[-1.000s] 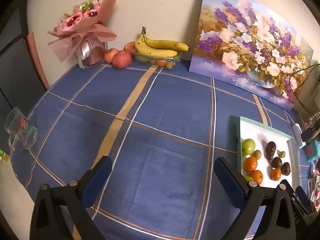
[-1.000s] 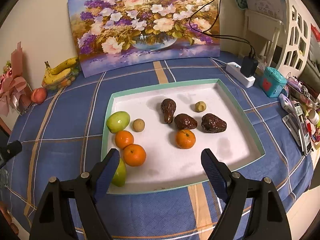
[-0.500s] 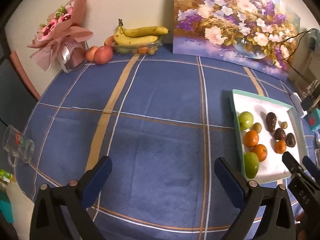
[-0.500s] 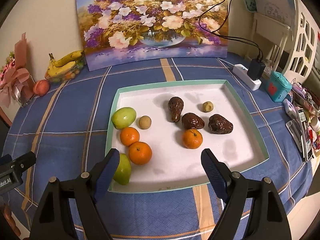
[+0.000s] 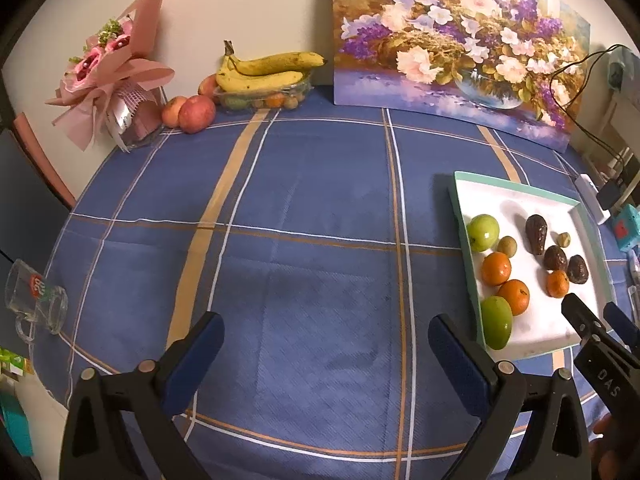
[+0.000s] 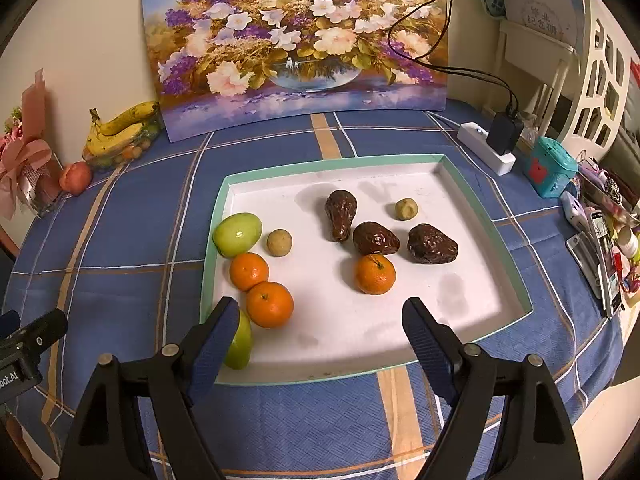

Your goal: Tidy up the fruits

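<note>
Two round orange tangerines (image 6: 260,288) by the white tray's (image 6: 480,200) left edge lie just ahead of the empty, spread right gripper (image 6: 316,332); the left gripper (image 5: 324,344), also spread, is farther off.

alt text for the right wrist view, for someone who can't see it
The open right gripper hangs empty above a white tray holding three oranges, two green fruits, three dark wrinkled fruits and two small tan ones. Behind, on the blue plaid tablecloth, stands a flower painting.
</note>
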Demonstrator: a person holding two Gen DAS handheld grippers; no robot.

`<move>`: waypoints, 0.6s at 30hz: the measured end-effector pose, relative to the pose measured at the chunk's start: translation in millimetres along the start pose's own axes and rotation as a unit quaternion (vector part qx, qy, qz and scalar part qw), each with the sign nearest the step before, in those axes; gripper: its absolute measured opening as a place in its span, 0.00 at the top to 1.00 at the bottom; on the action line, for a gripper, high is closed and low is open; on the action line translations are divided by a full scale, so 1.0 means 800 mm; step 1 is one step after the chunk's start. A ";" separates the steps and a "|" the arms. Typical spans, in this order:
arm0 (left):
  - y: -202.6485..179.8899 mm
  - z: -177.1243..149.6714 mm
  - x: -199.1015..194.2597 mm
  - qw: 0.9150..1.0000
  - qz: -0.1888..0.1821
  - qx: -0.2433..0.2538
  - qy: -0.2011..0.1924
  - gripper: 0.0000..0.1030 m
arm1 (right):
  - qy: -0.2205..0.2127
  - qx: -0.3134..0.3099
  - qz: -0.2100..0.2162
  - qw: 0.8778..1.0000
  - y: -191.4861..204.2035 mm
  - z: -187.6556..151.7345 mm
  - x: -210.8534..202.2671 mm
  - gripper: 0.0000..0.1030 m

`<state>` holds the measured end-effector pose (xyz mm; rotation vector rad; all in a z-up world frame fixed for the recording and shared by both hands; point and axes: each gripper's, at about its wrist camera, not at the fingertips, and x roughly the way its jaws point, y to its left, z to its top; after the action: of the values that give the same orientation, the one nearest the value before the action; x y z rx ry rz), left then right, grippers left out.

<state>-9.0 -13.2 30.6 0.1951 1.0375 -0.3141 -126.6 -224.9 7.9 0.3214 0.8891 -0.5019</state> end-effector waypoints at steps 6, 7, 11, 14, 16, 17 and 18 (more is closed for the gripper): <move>-0.005 -0.001 0.001 1.000 0.000 0.009 0.003 0.00 | -0.001 -0.002 0.001 1.000 0.001 0.000 -0.001 0.18; -0.005 -0.002 0.001 1.000 0.001 0.009 0.004 0.00 | -0.001 -0.002 0.001 1.000 0.002 0.000 -0.001 0.18; -0.005 -0.002 0.003 1.000 0.003 0.009 0.008 0.00 | 0.001 -0.003 0.002 1.000 0.002 0.000 -0.001 0.18; -0.005 -0.003 0.007 1.000 0.008 0.009 0.016 0.00 | 0.002 -0.006 0.004 1.000 0.003 0.000 0.000 0.18; -0.003 -0.003 0.009 1.000 0.010 0.008 0.021 0.00 | 0.001 -0.007 0.005 1.000 0.003 0.000 -0.001 0.18; -0.003 -0.003 0.010 1.000 0.011 0.007 0.023 0.00 | 0.001 -0.007 0.005 1.000 0.004 0.000 -0.001 0.18; -0.003 -0.004 0.010 1.000 0.012 0.007 0.024 0.00 | 0.000 -0.008 0.005 1.000 0.004 -0.001 -0.002 0.18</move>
<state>-8.5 -16.0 22.4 0.2276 1.0793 -0.2954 -125.9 -221.6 8.9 0.3113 0.8914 -0.4859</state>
